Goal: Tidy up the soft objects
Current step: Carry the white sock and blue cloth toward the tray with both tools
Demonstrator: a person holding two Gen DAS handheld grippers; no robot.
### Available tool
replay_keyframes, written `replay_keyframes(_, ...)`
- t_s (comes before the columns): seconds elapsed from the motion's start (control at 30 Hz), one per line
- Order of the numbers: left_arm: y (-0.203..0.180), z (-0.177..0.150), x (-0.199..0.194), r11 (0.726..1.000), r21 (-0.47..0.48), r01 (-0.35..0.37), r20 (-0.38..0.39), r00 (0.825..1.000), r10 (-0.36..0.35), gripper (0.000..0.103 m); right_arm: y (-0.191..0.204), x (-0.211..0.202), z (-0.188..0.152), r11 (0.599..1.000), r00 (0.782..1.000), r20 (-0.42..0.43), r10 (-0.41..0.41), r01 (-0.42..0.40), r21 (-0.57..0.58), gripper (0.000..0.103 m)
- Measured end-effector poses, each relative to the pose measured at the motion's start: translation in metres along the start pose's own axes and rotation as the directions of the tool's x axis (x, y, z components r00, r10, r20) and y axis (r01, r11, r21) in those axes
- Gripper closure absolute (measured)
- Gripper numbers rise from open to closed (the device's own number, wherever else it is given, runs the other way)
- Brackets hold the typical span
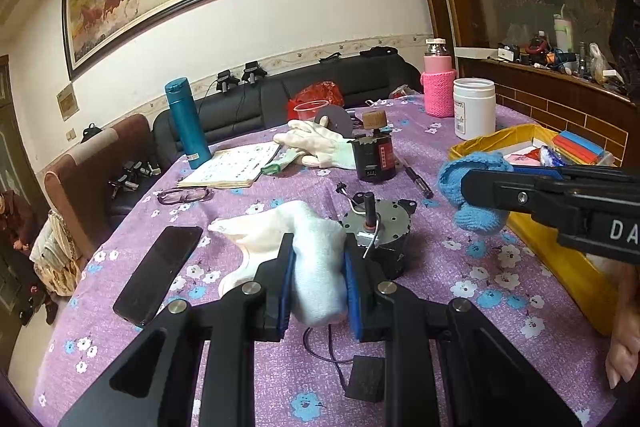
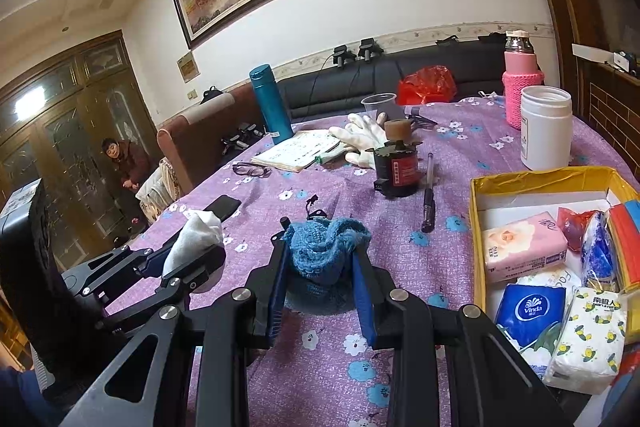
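My left gripper (image 1: pixel 318 259) is shut on a white sock (image 1: pixel 308 251) and holds it above the purple flowered tablecloth (image 1: pixel 440 307); it also shows in the right wrist view (image 2: pixel 196 247). My right gripper (image 2: pixel 320 263) is shut on a blue knitted piece (image 2: pixel 324 247), which shows at the right of the left wrist view (image 1: pixel 468 187) beside the yellow box (image 1: pixel 560 267). The yellow box (image 2: pixel 478 227) holds several tissue packs (image 2: pixel 524 247). White gloves (image 1: pixel 316 143) lie at the far side of the table.
A small motor (image 1: pixel 380 223) with wires sits just behind the sock. A black phone (image 1: pixel 160 271), glasses (image 1: pixel 184 195), a booklet (image 1: pixel 236 167), a teal flask (image 1: pixel 188 125), a black-and-red bottle (image 1: pixel 374 155), a pen (image 1: pixel 418 181), a white jar (image 1: pixel 474 107) and a pink bottle (image 1: pixel 438 83) are on the table.
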State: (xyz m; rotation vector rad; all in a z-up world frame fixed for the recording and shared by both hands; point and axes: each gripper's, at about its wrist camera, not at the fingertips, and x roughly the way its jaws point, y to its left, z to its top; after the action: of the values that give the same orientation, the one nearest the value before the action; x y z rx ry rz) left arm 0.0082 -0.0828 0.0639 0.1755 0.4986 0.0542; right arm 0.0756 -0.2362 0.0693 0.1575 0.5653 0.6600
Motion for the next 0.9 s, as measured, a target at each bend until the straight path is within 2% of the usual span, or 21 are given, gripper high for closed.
replay_keyframes(0.1, 0.002, 0.005, -0.004, 0.998, -0.027, 0.062, 0.003, 0.998, -0.062, 0.082, -0.007, -0.009, 0.007, 1.0, 0.999, 0.032, -0.008, 0.007, 0.027, 0.07)
replay_keyframes(0.23, -0.008, 0.019, -0.01, 0.988, -0.04, 0.151, -0.003, 0.989, -0.151, 0.082, -0.035, -0.036, 0.023, 0.993, 0.99, 0.117, -0.081, 0.07, 0.097, 0.07)
replay_keyframes(0.4, -0.046, 0.045, -0.014, 0.97, -0.015, 0.241, 0.002, 0.971, -0.241, 0.082, -0.078, -0.072, 0.032, 0.962, 0.963, 0.185, -0.195, 0.152, 0.225, 0.071)
replay_keyframes(0.47, -0.066, 0.055, -0.014, 0.956, -0.015, 0.292, 0.002, 0.956, -0.292, 0.082, -0.094, -0.081, 0.035, 0.946, 0.952, 0.185, -0.243, 0.189, 0.264, 0.071)
replay_keyframes(0.53, -0.09, 0.064, -0.011, 0.933, -0.011, 0.359, -0.009, 0.933, -0.359, 0.081, -0.112, -0.091, 0.035, 0.919, 0.938, 0.172, -0.302, 0.239, 0.313, 0.071)
replay_keyframes(0.6, -0.115, 0.07, -0.004, 0.899, -0.026, 0.436, -0.033, 0.899, -0.437, 0.081, -0.128, -0.095, 0.035, 0.896, 0.927, 0.143, -0.348, 0.283, 0.343, 0.071)
replay_keyframes(0.63, -0.128, 0.072, 0.002, 0.882, -0.037, 0.471, -0.054, 0.88, -0.472, 0.081, -0.135, -0.097, 0.035, 0.887, 0.925, 0.131, -0.357, 0.292, 0.357, 0.071)
replay_keyframes(0.67, -0.136, 0.072, 0.005, 0.872, -0.044, 0.487, -0.063, 0.87, -0.489, 0.081, -0.141, -0.098, 0.034, 0.881, 0.926, 0.113, -0.361, 0.299, 0.368, 0.071)
replay_keyframes(0.73, -0.161, 0.071, 0.014, 0.844, -0.052, 0.534, -0.093, 0.839, -0.536, 0.081, -0.156, -0.1, 0.032, 0.864, 0.927, 0.082, -0.365, 0.305, 0.4, 0.071)
replay_keyframes(0.83, -0.185, 0.061, 0.024, 0.821, -0.026, 0.57, -0.128, 0.813, -0.568, 0.081, -0.178, -0.102, 0.028, 0.845, 0.938, 0.04, -0.344, 0.291, 0.449, 0.071)
replay_keyframes(0.9, -0.195, 0.053, 0.032, 0.817, -0.006, 0.577, -0.151, 0.807, -0.571, 0.081, -0.186, -0.102, 0.024, 0.834, 0.94, 0.009, -0.342, 0.3, 0.463, 0.071)
